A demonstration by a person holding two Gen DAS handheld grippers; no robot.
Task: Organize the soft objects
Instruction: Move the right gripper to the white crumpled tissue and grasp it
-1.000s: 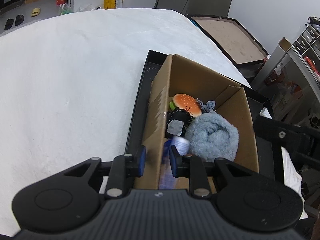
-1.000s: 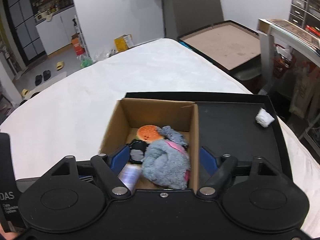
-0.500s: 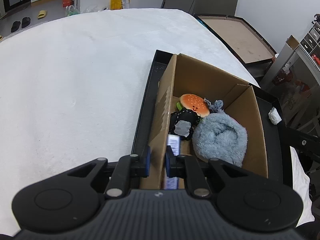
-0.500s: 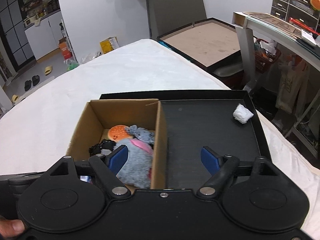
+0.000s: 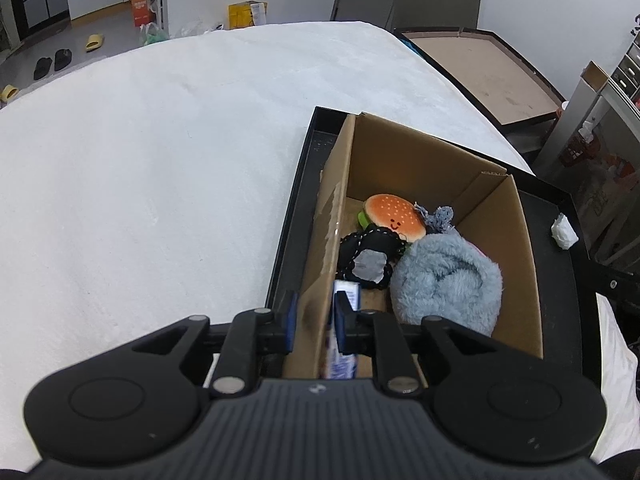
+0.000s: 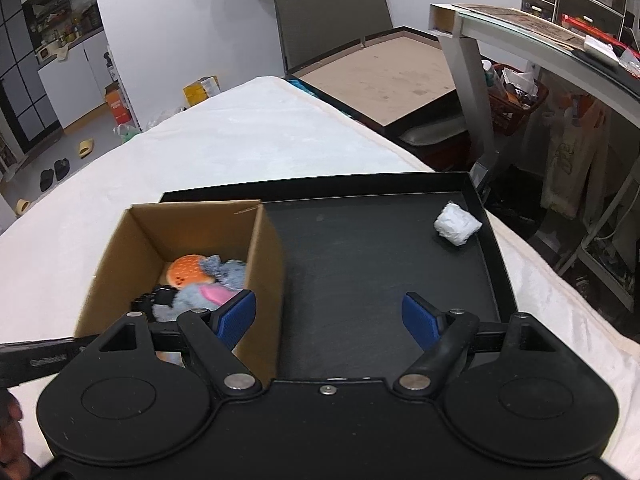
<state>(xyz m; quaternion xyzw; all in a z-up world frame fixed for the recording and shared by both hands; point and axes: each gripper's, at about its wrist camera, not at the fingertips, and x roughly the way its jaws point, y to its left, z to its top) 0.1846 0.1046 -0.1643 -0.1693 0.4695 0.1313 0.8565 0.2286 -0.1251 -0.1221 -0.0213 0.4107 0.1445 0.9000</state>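
Note:
A cardboard box (image 5: 492, 184) stands in the left part of a black tray (image 5: 304, 200) on the white cover. It holds a burger plush (image 5: 394, 216), a black-and-grey toy (image 5: 370, 256), a fluffy blue plush (image 5: 448, 280) and a blue-white packet (image 5: 347, 292). My left gripper (image 5: 315, 316) straddles the box's left wall, pads on it, jaws easing open slightly. My right gripper (image 6: 330, 316) stands open over the tray's (image 6: 360, 260) bare floor, its left finger beside the box (image 6: 264, 272). A white crumpled wad (image 6: 457, 225) lies in the tray's far right corner.
The white padded surface (image 5: 160, 160) spreads left and beyond the tray. A brown board (image 6: 384, 80) and a grey chair back lie behind it. A metal table (image 6: 520, 28) with clutter underneath stands to the right. A hand shows at the lower left edge of the right wrist view.
My left gripper closed from either side of the box's left wall onto it. My right gripper swung right, from above the box to over the tray's bare half.

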